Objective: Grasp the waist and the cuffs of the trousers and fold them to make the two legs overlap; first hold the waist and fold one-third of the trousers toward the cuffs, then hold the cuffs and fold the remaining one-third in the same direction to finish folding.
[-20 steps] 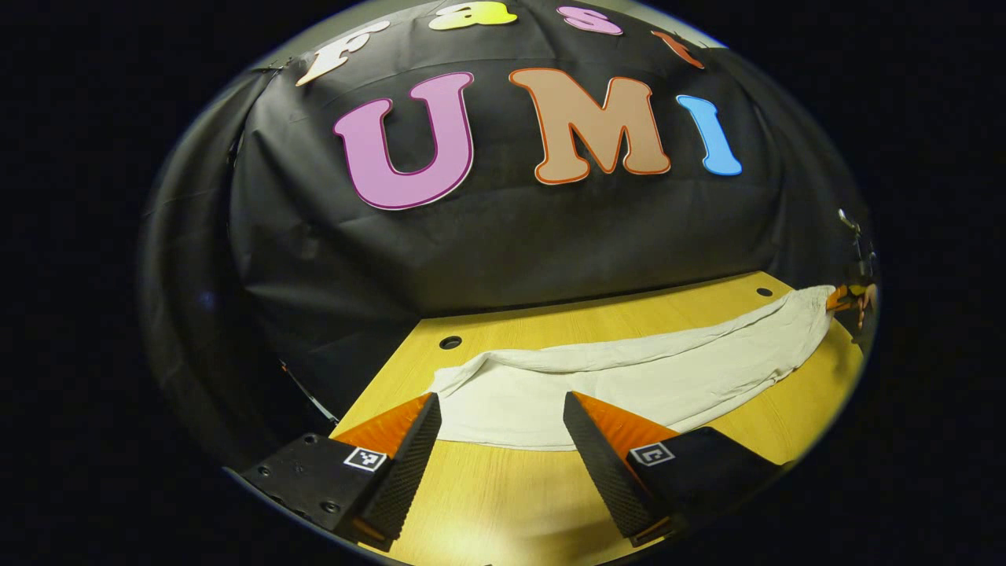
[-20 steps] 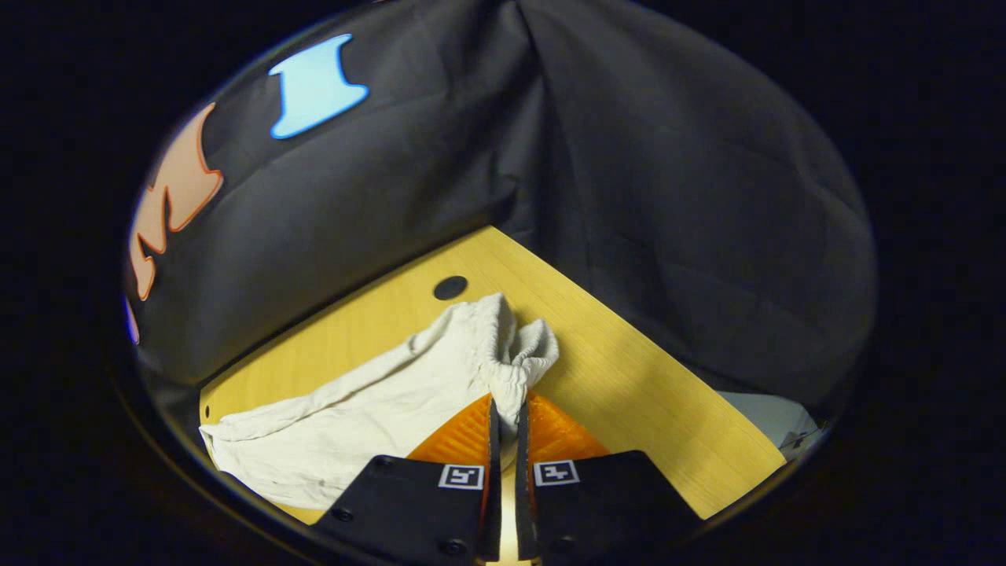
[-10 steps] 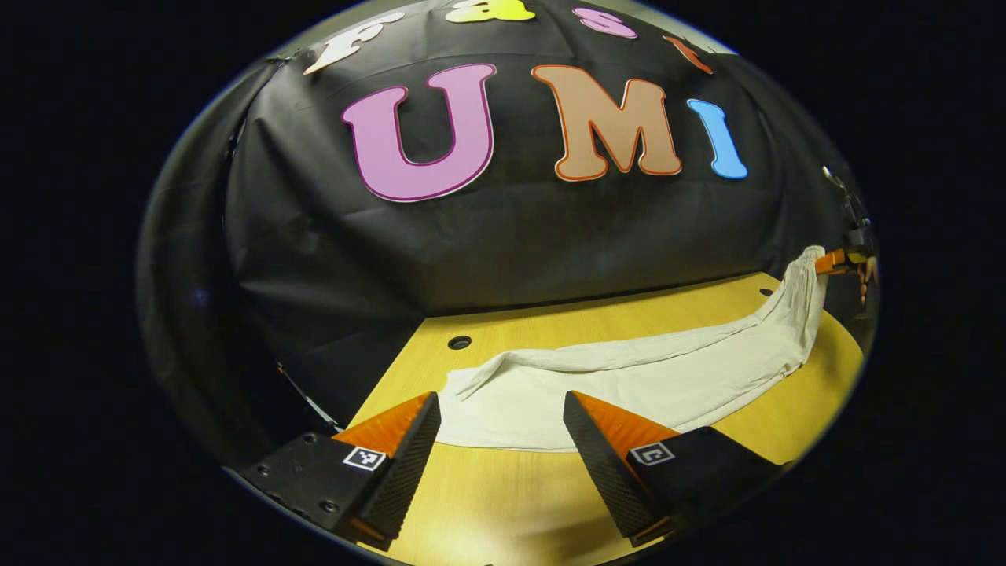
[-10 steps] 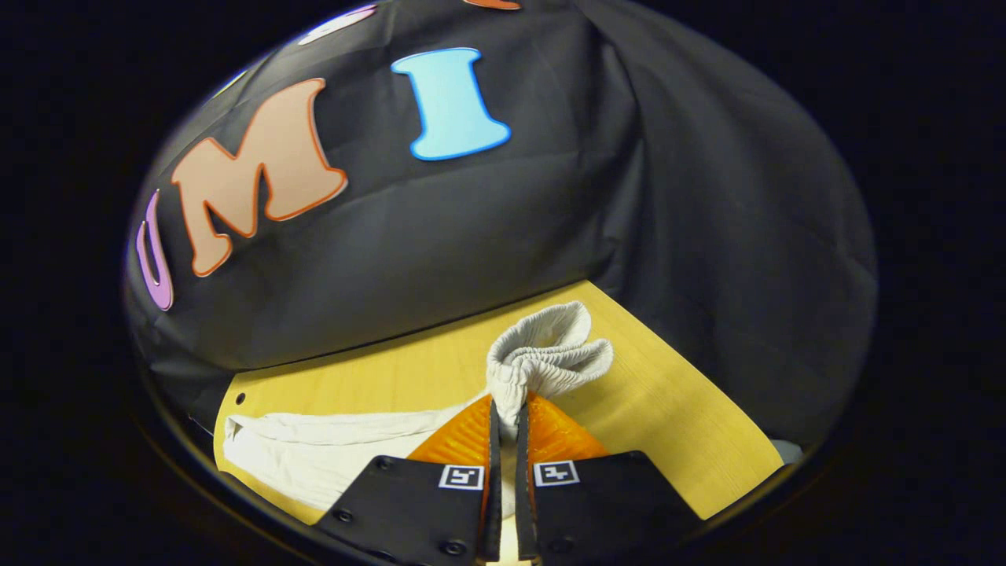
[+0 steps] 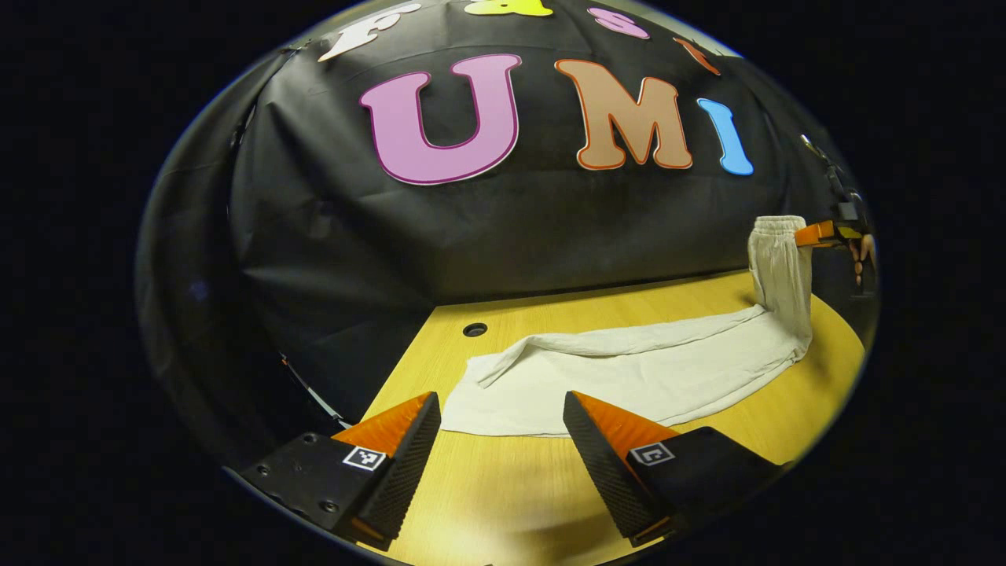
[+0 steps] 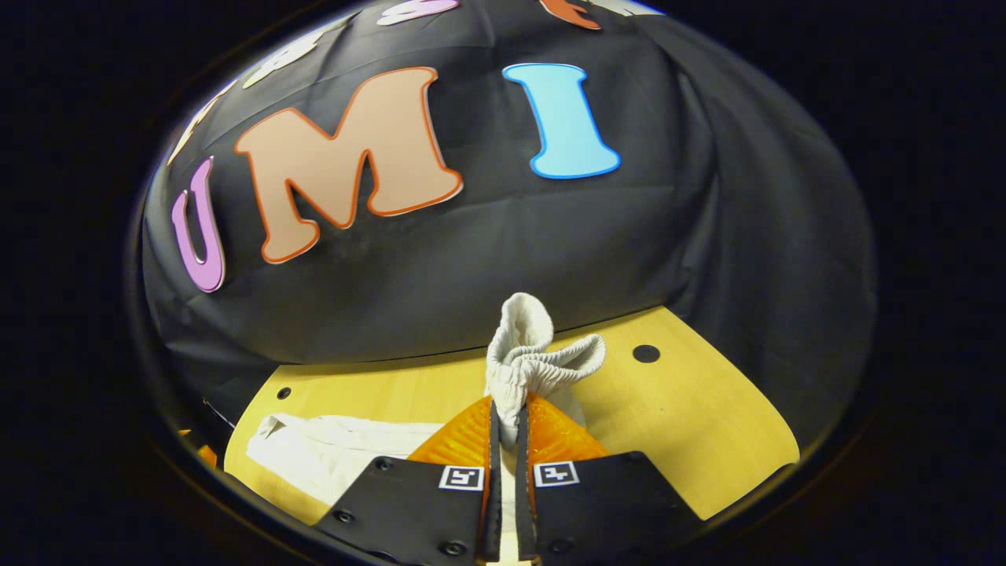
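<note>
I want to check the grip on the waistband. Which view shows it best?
The right gripper view: the waistband bunches right above the right gripper, whose fingers pinch it. The left gripper view shows it far off at the edge, the waistband lifted off the table, while the legs lie flat.

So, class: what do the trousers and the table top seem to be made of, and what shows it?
Trousers: soft, matte, cream fabric, probably a cotton knit; it creases, drapes limply and gathers at the ribbed waist.
Table: light wood or wood-look laminate; faint straight grain and a smooth, slightly shiny surface.
</note>
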`<action>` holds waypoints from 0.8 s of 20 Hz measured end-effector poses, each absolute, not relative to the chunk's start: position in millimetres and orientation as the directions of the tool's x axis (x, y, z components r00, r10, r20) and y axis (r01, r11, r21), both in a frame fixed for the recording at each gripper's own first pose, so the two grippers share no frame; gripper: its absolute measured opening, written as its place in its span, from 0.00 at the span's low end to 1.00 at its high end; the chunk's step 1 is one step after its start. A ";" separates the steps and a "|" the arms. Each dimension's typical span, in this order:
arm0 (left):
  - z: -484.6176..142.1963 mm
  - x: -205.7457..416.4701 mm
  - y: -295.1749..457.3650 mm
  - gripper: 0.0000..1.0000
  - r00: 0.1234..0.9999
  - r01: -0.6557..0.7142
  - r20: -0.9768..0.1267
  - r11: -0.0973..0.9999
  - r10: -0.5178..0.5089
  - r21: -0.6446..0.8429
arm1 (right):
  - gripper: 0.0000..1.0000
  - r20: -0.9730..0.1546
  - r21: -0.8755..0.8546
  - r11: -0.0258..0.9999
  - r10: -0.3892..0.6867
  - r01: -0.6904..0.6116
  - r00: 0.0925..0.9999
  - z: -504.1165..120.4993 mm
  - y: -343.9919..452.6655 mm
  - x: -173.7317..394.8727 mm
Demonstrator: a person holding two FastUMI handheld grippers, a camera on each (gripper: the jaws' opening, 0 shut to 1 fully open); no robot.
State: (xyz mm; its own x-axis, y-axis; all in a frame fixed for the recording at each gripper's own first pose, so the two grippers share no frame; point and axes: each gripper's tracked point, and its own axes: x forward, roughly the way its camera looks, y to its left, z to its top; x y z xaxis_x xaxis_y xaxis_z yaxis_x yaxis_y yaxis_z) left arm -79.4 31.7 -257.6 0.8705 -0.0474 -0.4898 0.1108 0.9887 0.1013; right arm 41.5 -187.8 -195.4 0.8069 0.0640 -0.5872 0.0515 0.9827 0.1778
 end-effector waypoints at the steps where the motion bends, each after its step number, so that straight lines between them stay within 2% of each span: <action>1: -258.5 -80.0 36.4 0.96 0.869 0.109 -0.492 0.989 -0.046 0.100 | 0.09 -0.590 0.184 0.982 0.083 0.034 0.803 -195.7 -187.1 41.7; 9: -280.8 -82.7 62.5 0.96 0.846 0.094 -0.531 0.993 -0.045 0.066 | 0.09 -0.650 0.167 0.969 0.245 -0.179 0.719 -197.7 -197.8 35.6; 13: -294.4 -78.8 68.9 0.96 0.835 0.091 -0.548 0.995 -0.052 0.044 | 0.10 -0.719 0.101 0.962 0.248 -0.255 0.650 -187.0 -206.9 35.0; 14: -296.2 -78.0 69.6 0.96 0.832 0.091 -0.551 0.995 -0.054 0.040 | 0.04 -0.728 0.083 0.960 0.241 -0.267 0.642 -183.1 -206.6 35.4; 15: -299.1 -77.7 70.4 0.96 0.831 0.092 -0.554 0.995 -0.059 0.033 | 0.11 -0.736 0.075 0.958 0.240 -0.277 0.632 -178.1 -207.1 36.2; 16: -302.8 -77.6 71.7 0.97 0.827 0.092 -0.558 0.995 -0.061 0.027 | 0.11 -0.746 0.069 0.956 0.238 -0.284 0.621 -175.2 -207.8 35.2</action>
